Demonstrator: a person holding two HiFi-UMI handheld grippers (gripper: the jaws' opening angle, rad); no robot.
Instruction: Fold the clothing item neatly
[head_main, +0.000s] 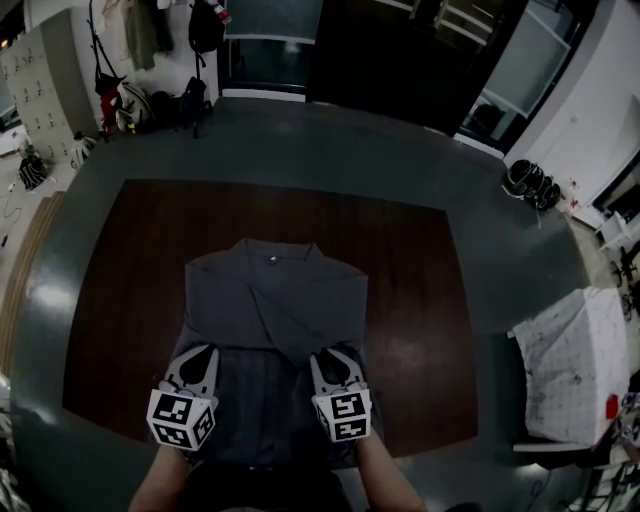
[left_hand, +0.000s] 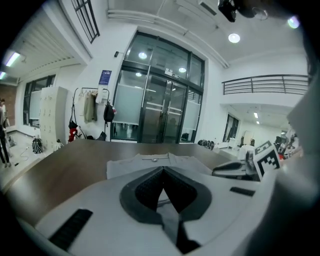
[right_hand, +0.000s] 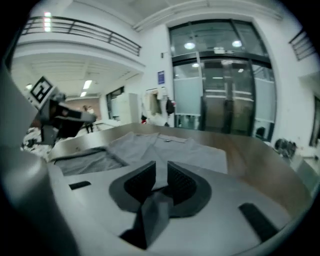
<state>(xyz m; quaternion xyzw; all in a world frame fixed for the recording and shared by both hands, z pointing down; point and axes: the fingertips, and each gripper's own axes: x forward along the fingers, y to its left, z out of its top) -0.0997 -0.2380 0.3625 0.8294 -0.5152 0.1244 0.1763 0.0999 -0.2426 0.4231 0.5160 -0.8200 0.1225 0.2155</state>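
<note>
One small collar label (head_main: 272, 256) on the grey shirt (head_main: 268, 305) is unreadable.

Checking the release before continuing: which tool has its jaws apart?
The right tool: a gap shows between its jaws, with grey shirt cloth in it. On the left tool the jaws meet at their tips.

Shirt (head_main: 272, 300) lies on table (head_main: 130, 300) — collar (head_main: 272, 252) farthest. Left gripper (head_main: 197, 358) and right gripper (head_main: 335, 362) flank its near end.

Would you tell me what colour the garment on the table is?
Grey; the garment shows best in the head view.
</note>
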